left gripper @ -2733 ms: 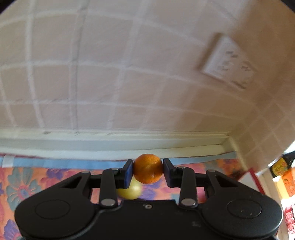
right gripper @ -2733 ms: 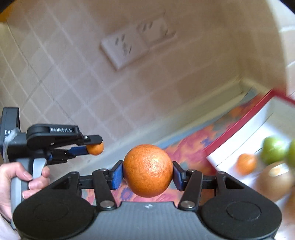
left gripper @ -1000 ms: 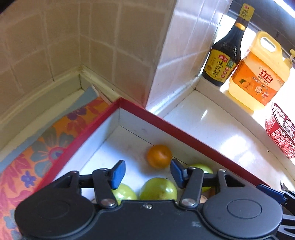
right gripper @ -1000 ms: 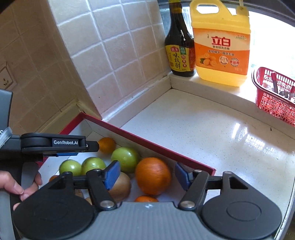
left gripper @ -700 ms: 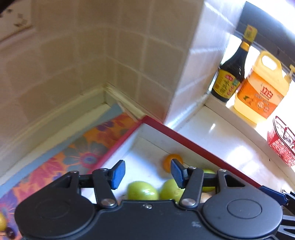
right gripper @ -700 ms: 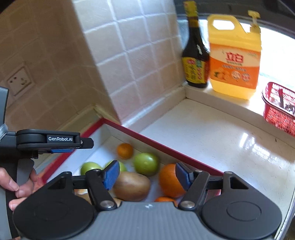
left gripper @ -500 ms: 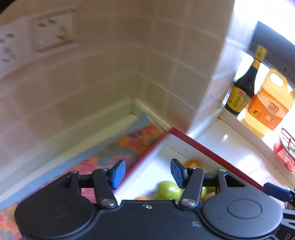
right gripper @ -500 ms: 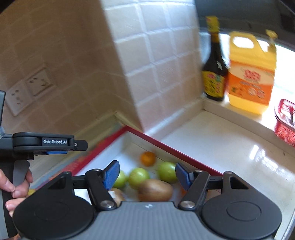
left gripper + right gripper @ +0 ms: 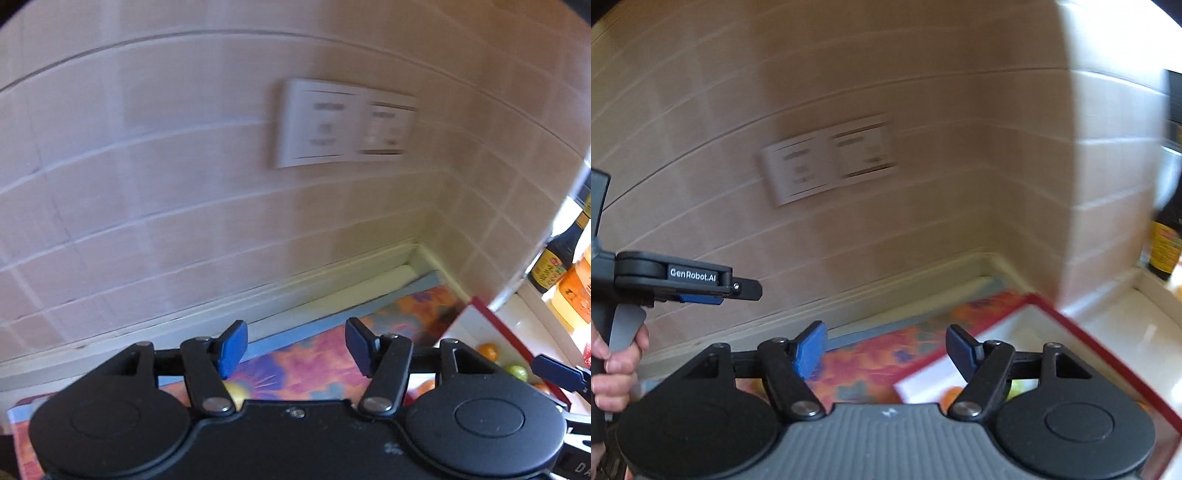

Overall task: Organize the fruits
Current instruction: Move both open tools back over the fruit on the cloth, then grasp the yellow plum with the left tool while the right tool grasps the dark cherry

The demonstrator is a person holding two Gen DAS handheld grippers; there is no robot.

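Observation:
My left gripper (image 9: 293,345) hangs over the flowered mat (image 9: 306,365), jaws opening, nothing between its blue pads. A yellowish fruit (image 9: 234,392) peeks out behind its left finger on the mat. At the right stands the red-rimmed white box (image 9: 480,308) with a small orange (image 9: 487,351) and a green fruit (image 9: 517,372) inside. My right gripper (image 9: 886,349) is also opening and empty, above the mat near the box (image 9: 1082,334). Fruit in the box is mostly hidden behind its fingers. The left gripper (image 9: 731,291) shows from the side at the left.
A tiled wall with a double socket (image 9: 343,127) fills the back. A dark sauce bottle (image 9: 554,262) and an orange jug (image 9: 576,295) stand on the white ledge at the right. A hand (image 9: 617,369) holds the left gripper's handle.
Both grippers let go of their oranges into the box earlier. Since then both have lifted and swung left, away from the box toward the mat and wall, and their jaws have widened.

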